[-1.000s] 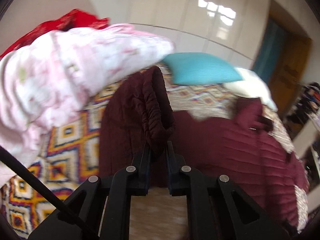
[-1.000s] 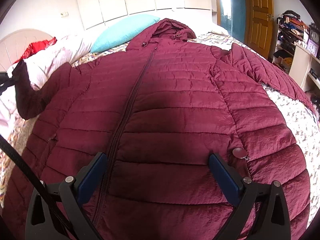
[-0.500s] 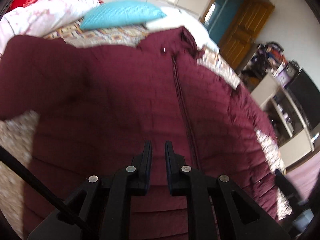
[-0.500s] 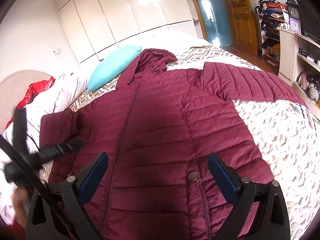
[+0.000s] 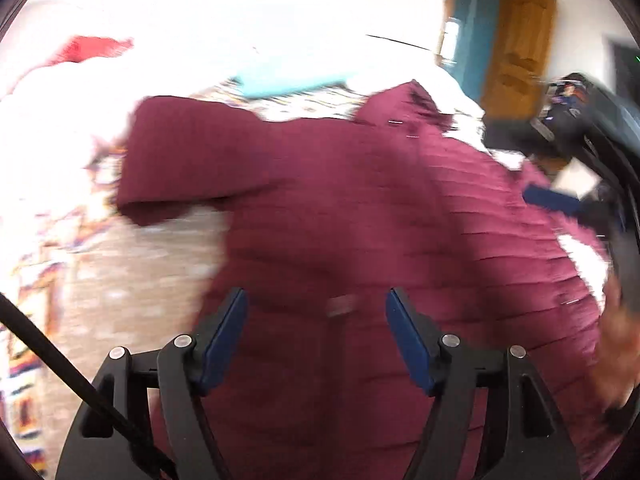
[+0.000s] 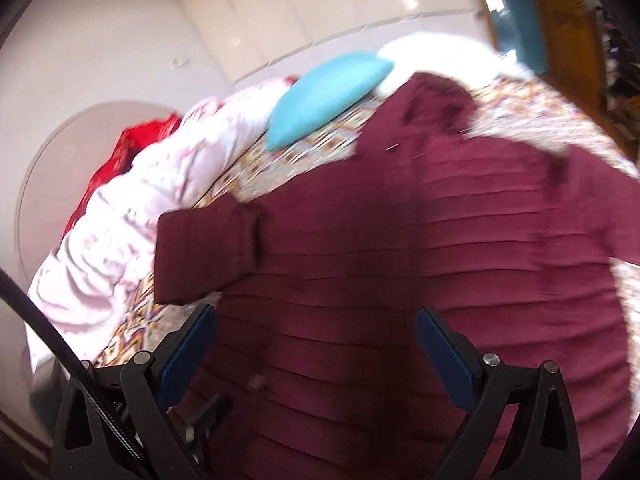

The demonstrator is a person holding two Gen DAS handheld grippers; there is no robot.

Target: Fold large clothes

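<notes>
**Two open claws above a spread jacket**

Two claws are seen over the same garment, and nothing is held by either one. The left claw (image 5: 316,312) is opened wide, with its blue pads apart, and only the fabric is seen between them. The right claw (image 6: 316,336) is opened in the same way, and no cloth is pinched by it.

The dark red quilted jacket (image 6: 440,260) is laid flat on the bed (image 6: 320,148), with its hood (image 6: 436,96) toward the pillows. The left sleeve (image 6: 208,252) is folded in toward the body, and its cuff end is turned toward the edge of the bed. It is judged that the jacket is spread out in this way so that the sides can be folded inward one after another. The sleeve at the other side is not clearly shown in these views, so its position cannot be told.

Behind the jacket a turquoise pillow (image 6: 328,92) is placed, and a pale pink blanket (image 6: 140,220) with a red cloth (image 6: 116,164) is piled beside it. A wooden door (image 5: 516,52) is seen at the far wall.

No brand, label or readable writing is found; both views are blurred by motion.
</notes>
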